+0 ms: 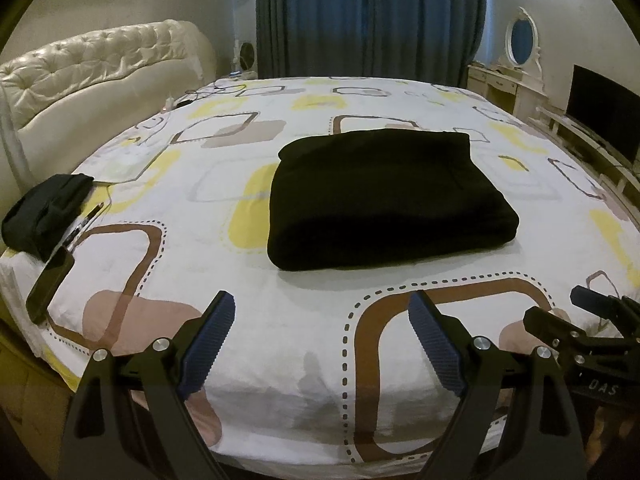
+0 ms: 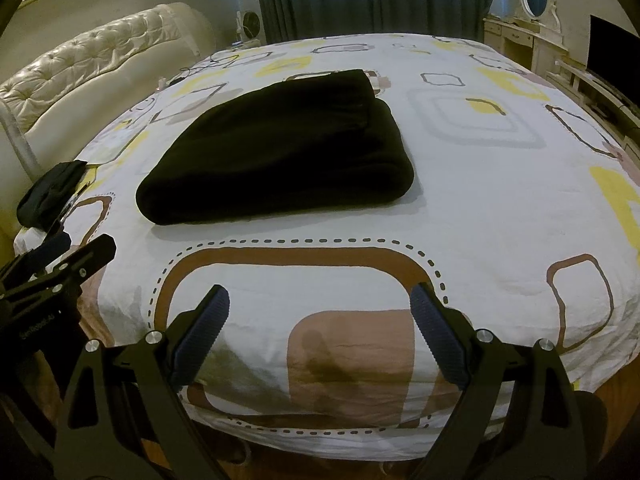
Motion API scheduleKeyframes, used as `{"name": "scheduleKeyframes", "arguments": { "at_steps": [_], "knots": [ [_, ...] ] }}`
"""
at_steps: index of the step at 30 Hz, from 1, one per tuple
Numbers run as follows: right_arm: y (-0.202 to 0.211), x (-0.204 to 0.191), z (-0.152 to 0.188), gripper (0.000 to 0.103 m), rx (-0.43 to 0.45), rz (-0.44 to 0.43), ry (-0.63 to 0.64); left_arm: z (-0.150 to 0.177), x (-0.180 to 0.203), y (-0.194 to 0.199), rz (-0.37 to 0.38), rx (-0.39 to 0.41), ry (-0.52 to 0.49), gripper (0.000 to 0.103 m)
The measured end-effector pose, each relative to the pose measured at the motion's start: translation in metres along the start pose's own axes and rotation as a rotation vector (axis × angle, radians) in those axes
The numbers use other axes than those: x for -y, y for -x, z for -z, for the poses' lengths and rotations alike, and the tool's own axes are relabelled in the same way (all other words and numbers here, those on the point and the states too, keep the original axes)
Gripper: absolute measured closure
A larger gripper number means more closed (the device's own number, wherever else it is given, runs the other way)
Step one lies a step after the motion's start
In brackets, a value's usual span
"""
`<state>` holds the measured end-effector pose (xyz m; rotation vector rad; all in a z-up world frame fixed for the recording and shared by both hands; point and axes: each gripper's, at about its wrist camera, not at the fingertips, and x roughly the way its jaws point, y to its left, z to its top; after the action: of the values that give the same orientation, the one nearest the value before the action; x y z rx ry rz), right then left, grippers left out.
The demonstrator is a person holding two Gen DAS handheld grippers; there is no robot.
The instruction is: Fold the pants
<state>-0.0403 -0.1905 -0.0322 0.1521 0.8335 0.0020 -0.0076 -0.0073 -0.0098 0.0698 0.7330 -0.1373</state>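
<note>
The room was dim, daylight leaking only through a slit in the curtains (image 1: 368, 16). The pants (image 1: 384, 200) read as near-featureless black, casting a soft shadow along the bed's (image 1: 240, 272) near edge. Fisheye bent edges; corners vignetted dark.

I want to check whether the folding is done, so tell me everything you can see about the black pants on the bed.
The black pants are folded into a thick, roughly rectangular bundle of soft, fleece-like fabric. The near edge is a rounded fold; layered edges show along the right side. The bundle lies flat near the middle of the patterned bedsheet, touching only that. Both grippers, left and right, hover open near the bed's edge, well clear of it.
</note>
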Motion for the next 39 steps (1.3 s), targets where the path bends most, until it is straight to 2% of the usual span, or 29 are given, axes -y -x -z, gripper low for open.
{"name": "scheduleKeyframes", "arguments": {
  "at_steps": [6, 14, 23, 30, 36, 39],
  "knots": [
    [0.001, -0.001, 0.0, 0.011, 0.001, -0.002, -0.001, 0.0, -0.002, -0.003, 0.041, -0.03, 0.031, 0.015],
    [0.003, -0.003, 0.001, 0.011, 0.001, -0.004, 0.011, -0.001, 0.001, 0.0, -0.007, -0.008, 0.007, 0.015],
    [0.004, -0.003, 0.003, 0.011, -0.005, -0.009, 0.014, -0.002, -0.002, 0.0, 0.005, -0.014, 0.04, 0.012],
    [0.003, -0.005, 0.003, 0.011, -0.006, -0.008, 0.018, -0.001, 0.003, 0.0, 0.016, -0.022, 0.019, 0.012],
    [0.003, -0.006, 0.003, 0.011, -0.009, -0.01, 0.015, -0.001, 0.009, 0.0, -0.017, -0.023, 0.003, 0.012],
    [0.003, -0.006, 0.003, 0.011, -0.009, -0.009, 0.014, 0.0, 0.01, 0.0, -0.009, -0.017, 0.003, 0.012]
  ]
}}
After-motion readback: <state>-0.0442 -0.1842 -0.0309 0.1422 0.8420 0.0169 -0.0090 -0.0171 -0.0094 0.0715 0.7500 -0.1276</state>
